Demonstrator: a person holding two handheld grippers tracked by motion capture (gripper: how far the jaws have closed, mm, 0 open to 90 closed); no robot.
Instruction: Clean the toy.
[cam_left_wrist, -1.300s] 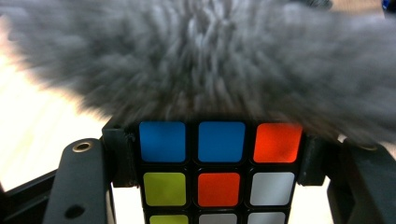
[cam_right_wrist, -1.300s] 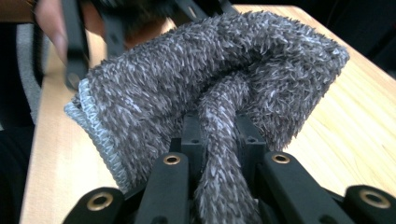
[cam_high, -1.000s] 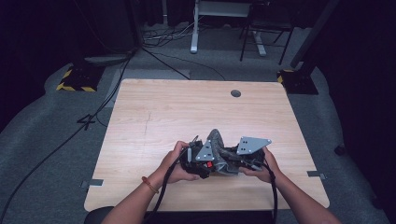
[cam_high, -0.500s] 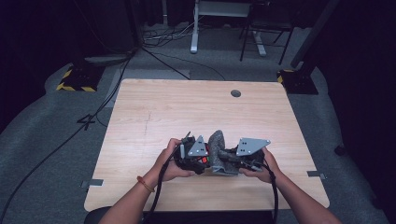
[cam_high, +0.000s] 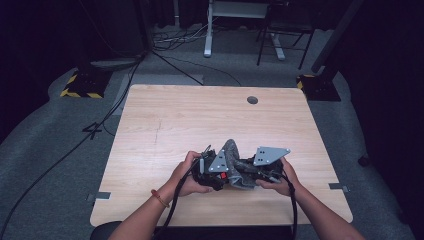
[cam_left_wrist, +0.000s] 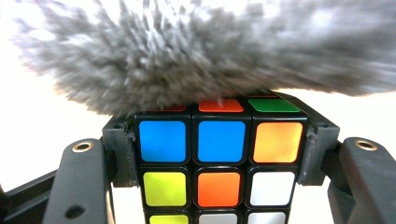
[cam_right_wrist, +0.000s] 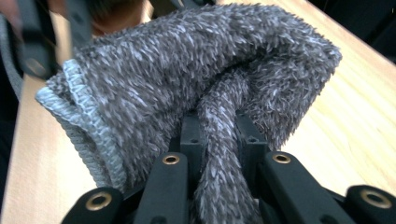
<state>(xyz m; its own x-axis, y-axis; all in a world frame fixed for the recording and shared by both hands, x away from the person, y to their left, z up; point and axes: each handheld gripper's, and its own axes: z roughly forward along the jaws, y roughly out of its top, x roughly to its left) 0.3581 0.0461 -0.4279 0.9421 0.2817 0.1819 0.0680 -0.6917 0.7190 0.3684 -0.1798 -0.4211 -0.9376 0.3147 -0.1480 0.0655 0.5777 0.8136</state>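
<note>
Left gripper (cam_high: 226, 172) clamps upright cube (cam_left_wrist: 217, 161); right gripper (cam_right_wrist: 219, 140) pinches cloth (cam_right_wrist: 187, 84) bunched upward

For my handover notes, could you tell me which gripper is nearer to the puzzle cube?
The left gripper: its jaws clamp the puzzle cube on both sides. The right gripper is beside it, pinching the grey cloth draped over the cube.

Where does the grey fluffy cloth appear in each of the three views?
High view: grey fluffy cloth bunched between the two grippers, near the table's front edge.
Left gripper view: across the top, above the puzzle cube.
Right gripper view: centre, pinched between the fingers.
Shared landmark: the wooden table.
</note>
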